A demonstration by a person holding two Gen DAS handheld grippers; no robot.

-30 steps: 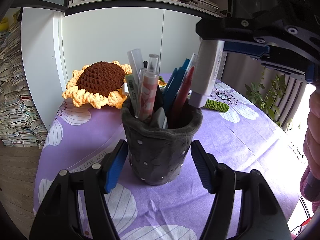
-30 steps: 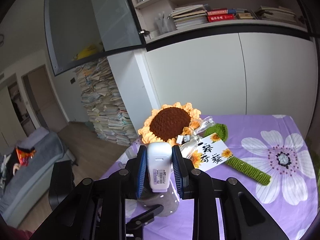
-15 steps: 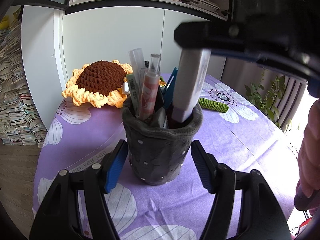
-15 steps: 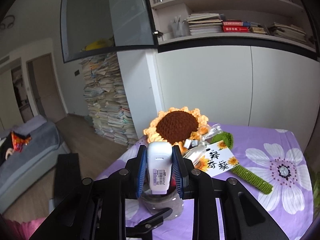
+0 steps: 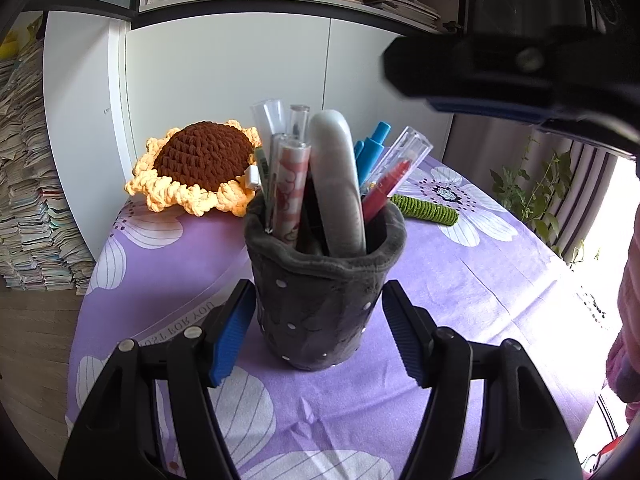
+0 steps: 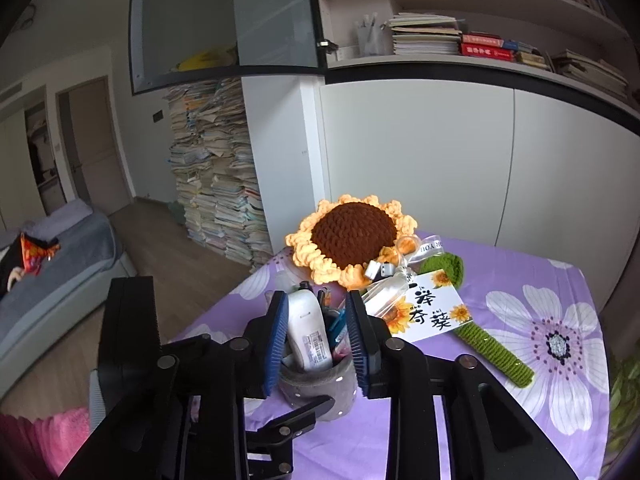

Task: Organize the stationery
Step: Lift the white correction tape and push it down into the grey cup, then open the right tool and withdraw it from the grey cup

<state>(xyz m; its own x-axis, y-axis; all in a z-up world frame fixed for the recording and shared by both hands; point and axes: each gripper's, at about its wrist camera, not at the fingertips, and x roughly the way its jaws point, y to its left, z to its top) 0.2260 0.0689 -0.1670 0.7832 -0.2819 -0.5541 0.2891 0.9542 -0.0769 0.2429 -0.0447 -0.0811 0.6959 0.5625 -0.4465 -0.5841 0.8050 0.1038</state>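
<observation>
white correction tape point(image 5: 338, 184), upright in grey holder point(image 5: 320, 304)

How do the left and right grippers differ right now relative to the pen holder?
The left gripper sits low with its blue pads either side of the grey pen holder, not visibly touching it; the right gripper is above the holder's mouth. The left flanks the holder's body; the right flanks the white correction tape standing in the holder. Both are open and holding nothing.
</observation>
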